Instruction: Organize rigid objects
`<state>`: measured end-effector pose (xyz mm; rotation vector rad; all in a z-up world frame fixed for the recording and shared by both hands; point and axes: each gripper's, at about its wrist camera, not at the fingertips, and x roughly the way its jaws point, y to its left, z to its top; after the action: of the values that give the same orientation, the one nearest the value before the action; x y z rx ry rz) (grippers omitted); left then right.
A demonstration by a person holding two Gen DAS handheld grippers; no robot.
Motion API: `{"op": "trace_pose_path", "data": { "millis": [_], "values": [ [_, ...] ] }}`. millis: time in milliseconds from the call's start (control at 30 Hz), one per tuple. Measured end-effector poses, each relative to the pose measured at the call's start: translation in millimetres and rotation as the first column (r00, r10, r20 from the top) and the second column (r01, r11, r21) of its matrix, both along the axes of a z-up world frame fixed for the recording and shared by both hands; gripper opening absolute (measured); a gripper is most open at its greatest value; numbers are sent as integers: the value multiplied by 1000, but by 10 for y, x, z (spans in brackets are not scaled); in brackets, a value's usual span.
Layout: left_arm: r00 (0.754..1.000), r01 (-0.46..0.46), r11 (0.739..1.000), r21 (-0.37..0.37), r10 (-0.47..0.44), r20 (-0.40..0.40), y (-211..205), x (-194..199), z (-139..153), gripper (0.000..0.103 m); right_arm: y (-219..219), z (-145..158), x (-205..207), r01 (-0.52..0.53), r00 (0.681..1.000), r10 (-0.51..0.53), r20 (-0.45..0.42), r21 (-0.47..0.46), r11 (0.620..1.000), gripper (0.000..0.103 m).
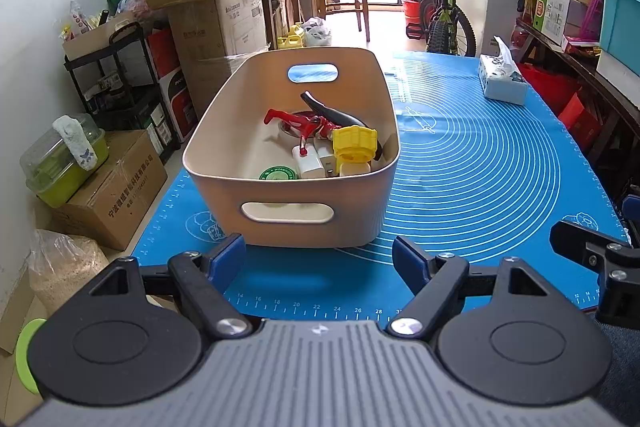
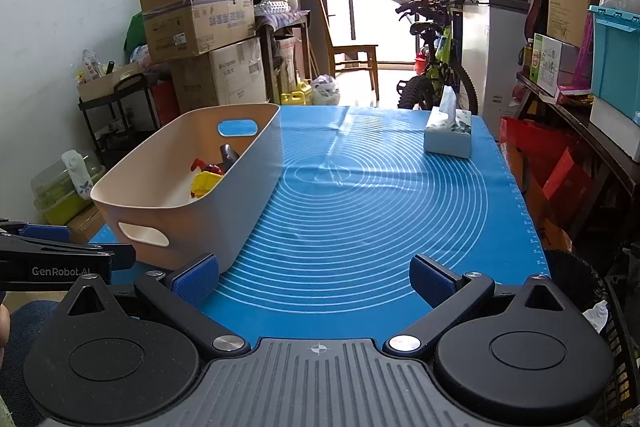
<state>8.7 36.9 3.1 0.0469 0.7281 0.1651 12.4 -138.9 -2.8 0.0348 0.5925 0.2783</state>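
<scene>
- Beige bin (image 1: 292, 187) w/ oval handle cutouts is sitting on left part of blue mat (image 1: 480, 163), just ahead of left gripper (image 1: 318, 259).
- Lying inside bin: yellow ribbed cap (image 1: 355, 143), red toy figure (image 1: 298, 125), black curved handle (image 1: 332, 111), white charger block (image 1: 310, 161), green round lid (image 1: 279, 174); all bunched toward near-right corner, touching each other.
- Left gripper is hovering w/ jaws wide, nothing between pads.
- Right gripper (image 2: 316, 279) is hanging over bare mat, jaws wide, holding nothing; bin beside its left finger.
- Tissue box (image 2: 448, 135) is resting at far right of mat, well apart from bin.
</scene>
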Motion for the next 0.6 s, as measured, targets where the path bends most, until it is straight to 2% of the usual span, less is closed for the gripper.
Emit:
{"op": "trace_pose_path", "data": {
  "millis": [600],
  "values": [
    [1000,5,1000,4,-5,2,-13,5,3,81,4,2,-1,0,1000,0,0,0,1000,100]
  ]
}}
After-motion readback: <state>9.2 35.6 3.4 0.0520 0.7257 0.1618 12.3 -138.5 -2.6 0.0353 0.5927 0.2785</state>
